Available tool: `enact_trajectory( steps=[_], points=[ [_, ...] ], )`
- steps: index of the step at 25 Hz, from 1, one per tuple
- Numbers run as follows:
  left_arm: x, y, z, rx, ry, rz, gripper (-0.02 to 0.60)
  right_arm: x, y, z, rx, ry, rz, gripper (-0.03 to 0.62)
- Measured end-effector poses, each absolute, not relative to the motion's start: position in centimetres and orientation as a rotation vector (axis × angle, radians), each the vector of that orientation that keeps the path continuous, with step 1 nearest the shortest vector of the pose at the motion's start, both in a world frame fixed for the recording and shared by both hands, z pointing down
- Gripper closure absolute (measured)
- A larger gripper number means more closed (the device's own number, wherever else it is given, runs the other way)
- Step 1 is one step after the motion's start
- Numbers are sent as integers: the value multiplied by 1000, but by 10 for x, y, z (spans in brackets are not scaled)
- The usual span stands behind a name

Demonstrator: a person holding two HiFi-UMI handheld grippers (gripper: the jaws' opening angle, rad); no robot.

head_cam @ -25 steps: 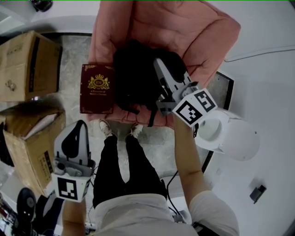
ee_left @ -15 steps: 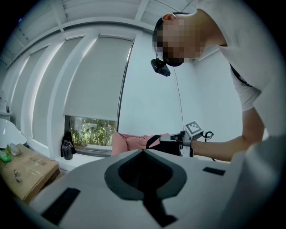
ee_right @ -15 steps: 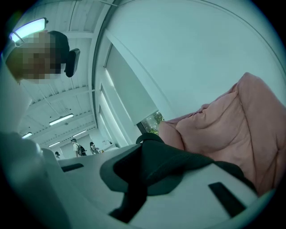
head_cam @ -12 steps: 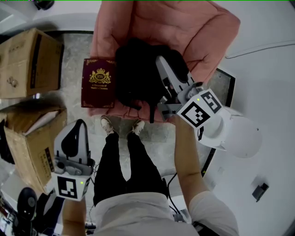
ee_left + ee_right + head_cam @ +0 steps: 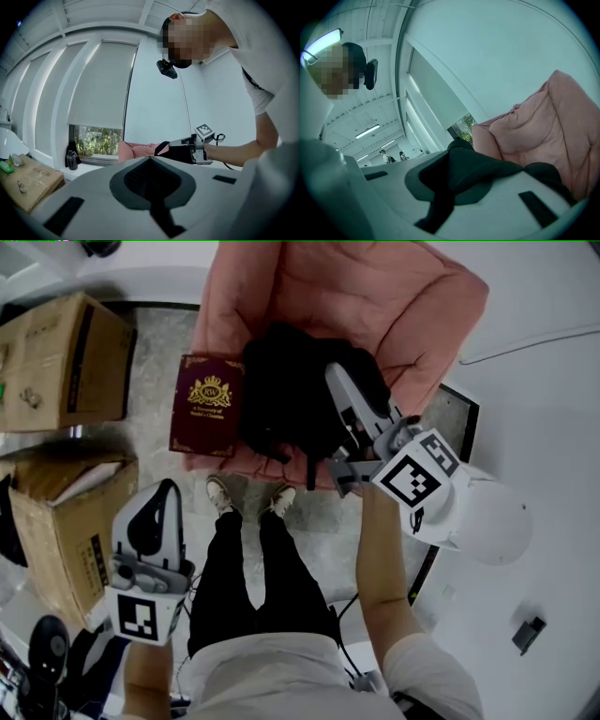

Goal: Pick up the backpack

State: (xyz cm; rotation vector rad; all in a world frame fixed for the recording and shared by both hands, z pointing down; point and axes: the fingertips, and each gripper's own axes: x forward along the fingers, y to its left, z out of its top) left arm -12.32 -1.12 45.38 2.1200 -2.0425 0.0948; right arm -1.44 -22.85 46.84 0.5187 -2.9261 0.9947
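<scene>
The black backpack [image 5: 286, 399] lies on a pink cushioned seat [image 5: 375, 306] in the head view. My right gripper [image 5: 332, 376] reaches over its right side and is shut on the backpack's black fabric. In the right gripper view that fabric [image 5: 487, 168] bunches between the jaws of the right gripper [image 5: 459, 154], with the pink seat [image 5: 543, 122] behind. My left gripper [image 5: 161, 495] hangs low at the left, shut and holding nothing. The left gripper view shows the left gripper [image 5: 151, 161] with its jaws together, and beyond it the right gripper [image 5: 190, 143] on the backpack [image 5: 176, 152].
A maroon book [image 5: 208, 406] rests on the seat's left edge beside the backpack. Two cardboard boxes [image 5: 61, 362] [image 5: 61, 521] stand at the left. A white round stool [image 5: 478, 517] sits right of my right hand. The person's legs and shoes [image 5: 248, 498] are below the seat.
My right gripper has shifted slightly right and toward the person, rolling a little, still shut on the backpack fabric. The left gripper has barely moved.
</scene>
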Motion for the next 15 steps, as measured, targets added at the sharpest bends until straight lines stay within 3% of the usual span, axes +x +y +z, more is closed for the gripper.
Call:
enact_trajectory(
  steps=[15],
  points=[
    [-124, -2, 444, 2113, -2088, 96, 577, -8, -208, 445, 435, -2927, 1033, 559]
  ],
)
